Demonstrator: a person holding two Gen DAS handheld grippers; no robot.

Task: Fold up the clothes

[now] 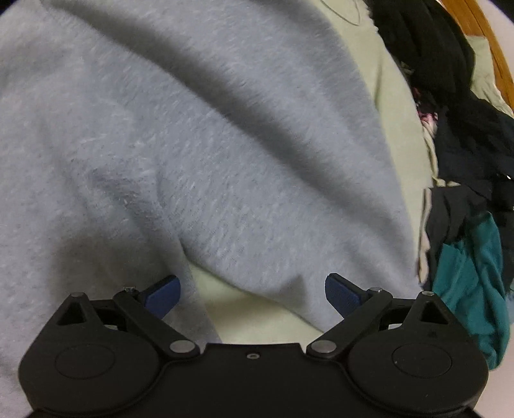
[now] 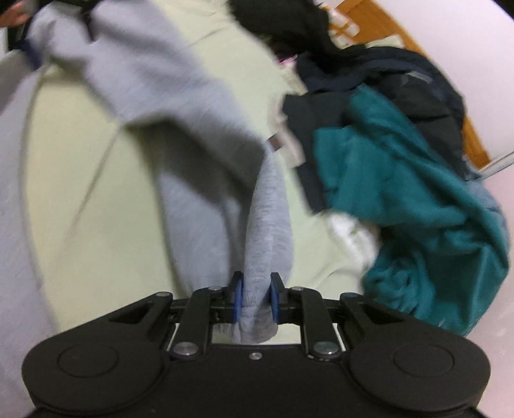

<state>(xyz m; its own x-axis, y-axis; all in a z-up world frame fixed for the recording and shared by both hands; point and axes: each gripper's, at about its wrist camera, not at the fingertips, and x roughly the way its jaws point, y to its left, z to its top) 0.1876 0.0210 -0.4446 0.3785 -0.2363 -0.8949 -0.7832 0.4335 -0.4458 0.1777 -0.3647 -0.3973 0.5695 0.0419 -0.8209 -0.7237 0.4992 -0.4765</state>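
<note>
A fuzzy light grey sweater lies rumpled over the pale green bed sheet and fills most of the left wrist view. My left gripper hangs just above its lower fold, blue pads spread wide with nothing pinched between them. In the right wrist view my right gripper is shut on a bunched end of the grey sweater. That end is lifted, and the cloth stretches away up and to the left over the sheet.
A heap of other clothes sits to the right: a teal garment, dark navy and black pieces, something white underneath. The same teal piece and black clothes edge the left wrist view. A wooden frame runs behind.
</note>
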